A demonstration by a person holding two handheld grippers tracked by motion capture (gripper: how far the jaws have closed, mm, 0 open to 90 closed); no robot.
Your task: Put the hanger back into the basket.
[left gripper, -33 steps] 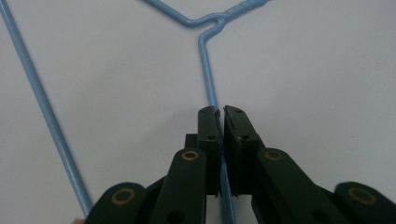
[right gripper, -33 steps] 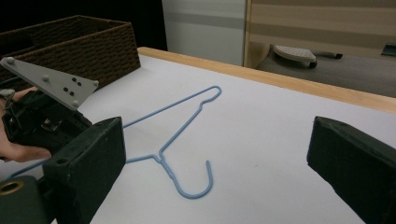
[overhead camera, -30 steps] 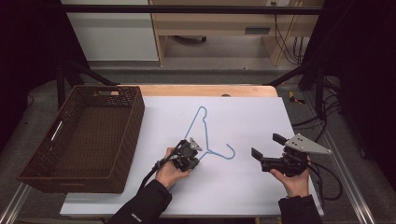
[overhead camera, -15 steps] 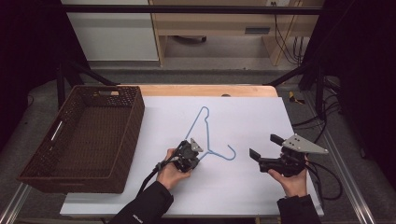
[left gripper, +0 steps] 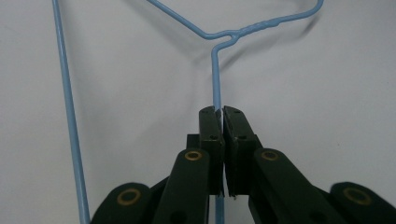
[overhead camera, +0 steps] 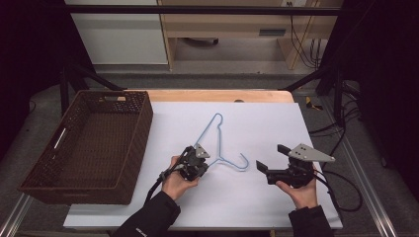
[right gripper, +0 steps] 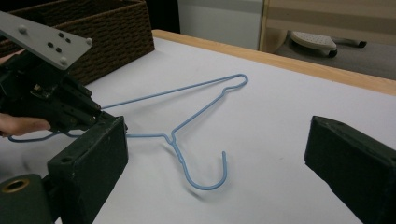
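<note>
The blue wire hanger (overhead camera: 217,143) lies flat on the white worktop (overhead camera: 257,118), near its middle, with its hook (overhead camera: 240,163) curling toward five o'clock and the basket (overhead camera: 89,143) well apart at nine o'clock. The left claw (overhead camera: 197,160) is clamped on one shoulder wire just short of the twisted neck; in the left gripper view the hanger wire (left gripper: 216,79) runs straight between the closed jaws of the left claw (left gripper: 222,114), so the hold looks centred and firm. The right claw (overhead camera: 269,160) hovers with its jaws wide apart at the hanger's four o'clock, aimed at the hook.

The step in hand appears to be a two-claw pickup. To do it well, the right claw should come in low and level (the wire sits nearly flush on the sheet), straddle the hook's shank rather than its curved tip, and close only once the wire is deep between the jaws. The left grip should hold steady meanwhile, since a thin wire pivots easily and could swing the hook away.
</note>
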